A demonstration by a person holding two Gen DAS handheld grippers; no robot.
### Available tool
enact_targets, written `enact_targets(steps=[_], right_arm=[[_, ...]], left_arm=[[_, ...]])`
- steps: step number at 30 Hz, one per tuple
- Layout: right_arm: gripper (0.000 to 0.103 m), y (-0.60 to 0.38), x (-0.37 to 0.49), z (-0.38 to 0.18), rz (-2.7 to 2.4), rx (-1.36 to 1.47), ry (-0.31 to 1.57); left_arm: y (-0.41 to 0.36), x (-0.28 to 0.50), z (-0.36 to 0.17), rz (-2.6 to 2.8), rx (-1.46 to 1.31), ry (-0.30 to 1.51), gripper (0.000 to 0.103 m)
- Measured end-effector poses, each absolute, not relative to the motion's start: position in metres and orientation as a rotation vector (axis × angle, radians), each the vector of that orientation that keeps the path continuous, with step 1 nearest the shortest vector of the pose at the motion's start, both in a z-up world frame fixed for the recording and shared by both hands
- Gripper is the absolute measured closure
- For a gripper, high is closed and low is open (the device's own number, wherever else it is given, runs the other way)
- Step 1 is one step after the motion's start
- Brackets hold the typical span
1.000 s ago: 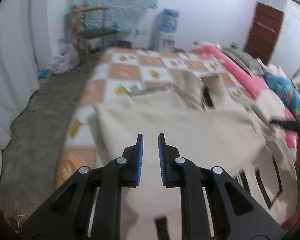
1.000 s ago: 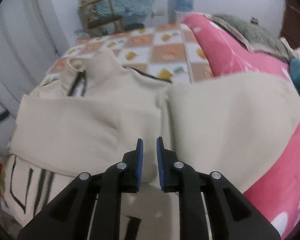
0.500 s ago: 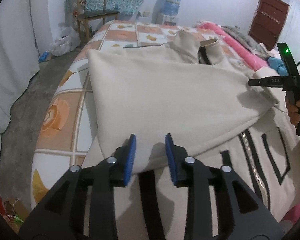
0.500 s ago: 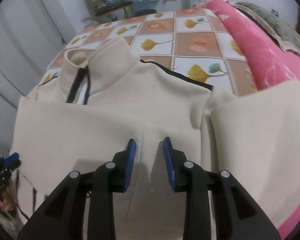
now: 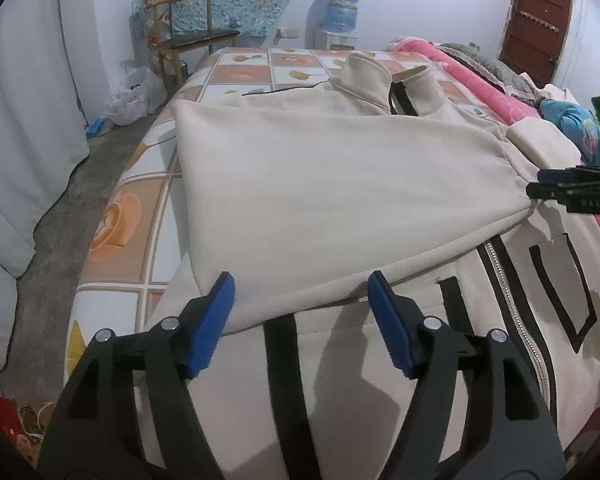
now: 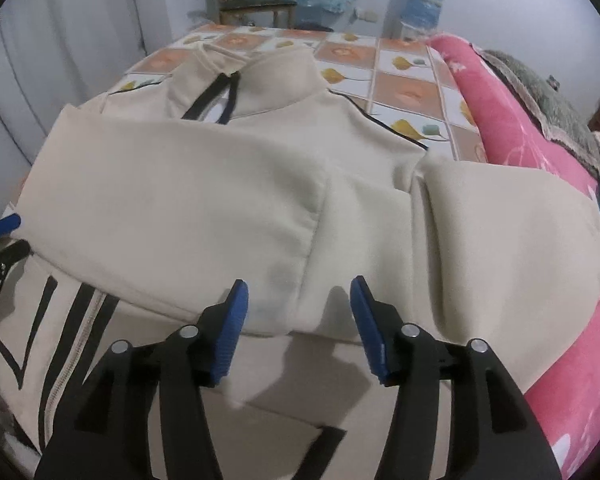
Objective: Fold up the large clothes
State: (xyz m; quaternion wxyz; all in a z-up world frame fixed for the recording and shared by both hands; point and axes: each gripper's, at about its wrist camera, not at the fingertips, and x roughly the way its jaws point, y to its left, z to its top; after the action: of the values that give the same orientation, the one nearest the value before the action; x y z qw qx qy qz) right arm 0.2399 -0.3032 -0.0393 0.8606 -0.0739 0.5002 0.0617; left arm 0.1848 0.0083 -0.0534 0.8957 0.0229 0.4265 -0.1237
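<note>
A large cream jacket [image 5: 332,184] with black trim and a front zipper [image 5: 512,304] lies spread on the bed, collar at the far end. One sleeve is folded across the chest. My left gripper [image 5: 302,284] is open and empty, just above the folded sleeve's near edge. My right gripper [image 6: 298,292] is open and empty over the sleeve cuff [image 6: 284,280]; it also shows in the left wrist view [image 5: 556,184] at the cuff. The jacket fills the right wrist view [image 6: 204,184], with the other sleeve [image 6: 512,220] lying to the right.
The bed has an orange and white checked sheet [image 5: 136,216]. A pink blanket [image 6: 524,136] runs along the right side. A wooden chair [image 5: 188,36], a water dispenser [image 5: 340,16] and a white bag [image 5: 136,96] stand beyond. Concrete floor [image 5: 40,264] lies left of the bed.
Both grippers have opened wide and let go of the sleeve, which now lies flat across the jacket's chest. Both have dropped lower and nearer the fabric.
</note>
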Motion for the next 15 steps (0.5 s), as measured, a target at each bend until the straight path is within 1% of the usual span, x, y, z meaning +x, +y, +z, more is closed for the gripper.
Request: enact_targets(steps=[1, 2, 3, 6, 9, 12, 14, 15], right_arm=[[0.043, -0.301, 0.24, -0.047, 0.114, -0.172, 1.062], [0.036, -0.301, 0.237, -0.051, 0.096, -0.184, 1.037], [0.034, -0.3, 0.239, -0.051, 0.078, -0.188, 1.028], [0.034, -0.298, 0.236, -0.044, 0.046, -0.142, 1.042], [0.033, -0.292, 0.232, -0.037, 0.086, -0.111, 0.995], [0.028, -0.283, 0.231, -0.05, 0.089, -0.146, 1.003], [0.023, -0.284, 0.23, -0.054, 0.076, -0.146, 0.969], [0.023, -0.285, 0.231, -0.055, 0.079, -0.135, 0.967]], left_arm=[[0.007, 0.185, -0.054, -0.253, 0.05, 0.883, 0.034], [0.006, 0.185, -0.054, -0.251, 0.05, 0.883, 0.031], [0.004, 0.184, -0.054, -0.25, 0.051, 0.882, 0.029], [-0.001, 0.184, -0.056, -0.24, 0.075, 0.883, 0.024], [-0.007, 0.183, -0.058, -0.231, 0.113, 0.888, 0.022], [-0.011, 0.182, -0.059, -0.221, 0.144, 0.894, 0.02], [-0.011, 0.182, -0.059, -0.217, 0.147, 0.897, 0.02], [-0.011, 0.182, -0.058, -0.217, 0.148, 0.9, 0.02]])
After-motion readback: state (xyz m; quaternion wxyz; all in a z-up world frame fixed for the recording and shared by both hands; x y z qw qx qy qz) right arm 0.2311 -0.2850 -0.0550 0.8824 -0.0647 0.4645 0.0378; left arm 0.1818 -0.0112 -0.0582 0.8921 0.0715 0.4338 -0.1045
